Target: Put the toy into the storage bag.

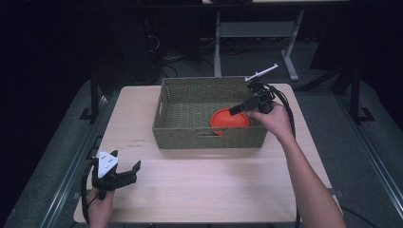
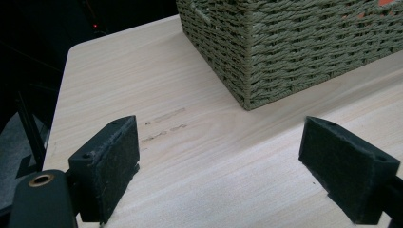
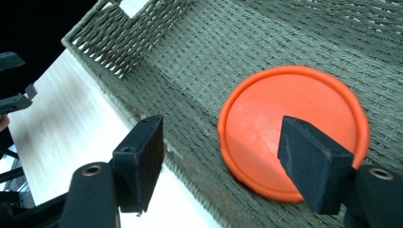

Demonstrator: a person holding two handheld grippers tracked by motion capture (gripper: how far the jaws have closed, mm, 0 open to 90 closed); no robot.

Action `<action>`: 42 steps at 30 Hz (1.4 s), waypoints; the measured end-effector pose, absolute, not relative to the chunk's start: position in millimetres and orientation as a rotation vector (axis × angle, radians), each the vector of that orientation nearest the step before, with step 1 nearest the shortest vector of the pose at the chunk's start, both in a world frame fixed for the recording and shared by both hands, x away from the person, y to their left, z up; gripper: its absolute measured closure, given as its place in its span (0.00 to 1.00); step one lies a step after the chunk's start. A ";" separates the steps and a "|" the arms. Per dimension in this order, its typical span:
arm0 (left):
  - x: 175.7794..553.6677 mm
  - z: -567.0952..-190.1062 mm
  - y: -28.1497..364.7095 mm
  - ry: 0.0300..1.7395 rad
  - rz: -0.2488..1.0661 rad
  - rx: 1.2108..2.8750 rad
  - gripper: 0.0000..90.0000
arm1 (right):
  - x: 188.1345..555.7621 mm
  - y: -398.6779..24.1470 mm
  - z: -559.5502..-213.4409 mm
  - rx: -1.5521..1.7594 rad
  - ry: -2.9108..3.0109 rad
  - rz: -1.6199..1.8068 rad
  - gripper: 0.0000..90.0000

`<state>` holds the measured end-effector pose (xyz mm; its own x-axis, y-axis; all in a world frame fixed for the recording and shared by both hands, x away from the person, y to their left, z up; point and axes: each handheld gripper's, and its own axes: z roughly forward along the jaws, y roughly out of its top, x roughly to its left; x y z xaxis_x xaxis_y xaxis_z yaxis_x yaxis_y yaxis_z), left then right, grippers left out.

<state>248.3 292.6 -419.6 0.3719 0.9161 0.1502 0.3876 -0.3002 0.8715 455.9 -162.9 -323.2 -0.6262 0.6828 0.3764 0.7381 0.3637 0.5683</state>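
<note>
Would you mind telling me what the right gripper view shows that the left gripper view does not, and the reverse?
Right gripper view alone: the orange plate lying flat on the basket's woven floor, with the right gripper open above it. Left gripper view alone: the basket's outer corner and faint dark marks on the table, framed by the open left gripper. Both share the green woven basket and the pale wooden table.

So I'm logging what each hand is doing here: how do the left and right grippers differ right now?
The left gripper sits low over bare table near the front left corner, while the right gripper reaches into the woven basket. The left gripper's jaws have only tabletop between them; the right gripper's jaws hang over the orange disc lying in the basket. Both are open and hold nothing.
</note>
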 end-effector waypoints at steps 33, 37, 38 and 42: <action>247.2 -419.8 290.9 1.135 0.868 1.860 0.14 | 374.4 -206.3 -329.4 -1.249 -2.555 -1.208 0.30; 247.2 -419.5 291.7 1.136 0.871 1.863 0.14 | 367.4 -209.7 -331.6 -1.238 -2.559 -1.216 0.30; 247.2 -419.5 291.8 1.138 0.870 1.862 0.14 | 362.5 -212.4 -333.6 -1.232 -2.562 -1.227 0.29; 247.0 -419.7 291.2 1.135 0.870 1.860 0.14 | 354.8 -216.4 -336.0 -1.231 -2.586 -1.221 0.28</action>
<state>247.0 291.2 -419.7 0.3681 0.9169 0.1542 0.3873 -0.3019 0.8711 354.8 -216.4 -336.0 -0.6869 0.6459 0.3332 0.6677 0.3798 0.6402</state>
